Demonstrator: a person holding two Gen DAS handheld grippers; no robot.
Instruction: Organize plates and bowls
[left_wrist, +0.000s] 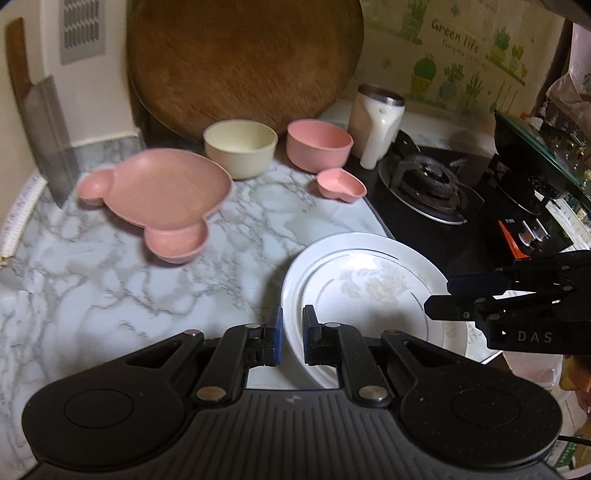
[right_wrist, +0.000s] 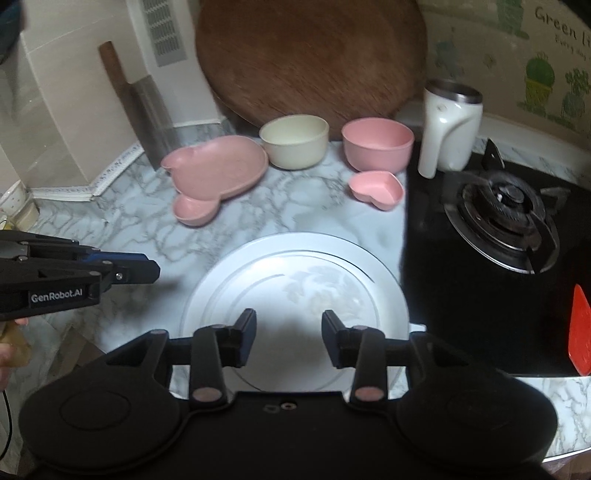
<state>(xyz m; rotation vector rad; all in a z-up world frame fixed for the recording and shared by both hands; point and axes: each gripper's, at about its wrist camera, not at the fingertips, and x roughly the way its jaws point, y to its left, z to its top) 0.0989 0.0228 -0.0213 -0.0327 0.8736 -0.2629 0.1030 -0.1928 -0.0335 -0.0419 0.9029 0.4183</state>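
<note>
while left jaws meet and right jaws gape, two bowls (right_wrist: 294, 140) stand.

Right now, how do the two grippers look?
Both are matte black plastic with blue pads. The left gripper has "GenRobot.AI" printed in white on its side, and the right gripper has "DAS". Silver rivets mark the finger joints.

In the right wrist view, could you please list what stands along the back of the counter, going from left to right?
Cleaver → pink bear-shaped plate → cream bowl → pink bowl → white mug.
</note>
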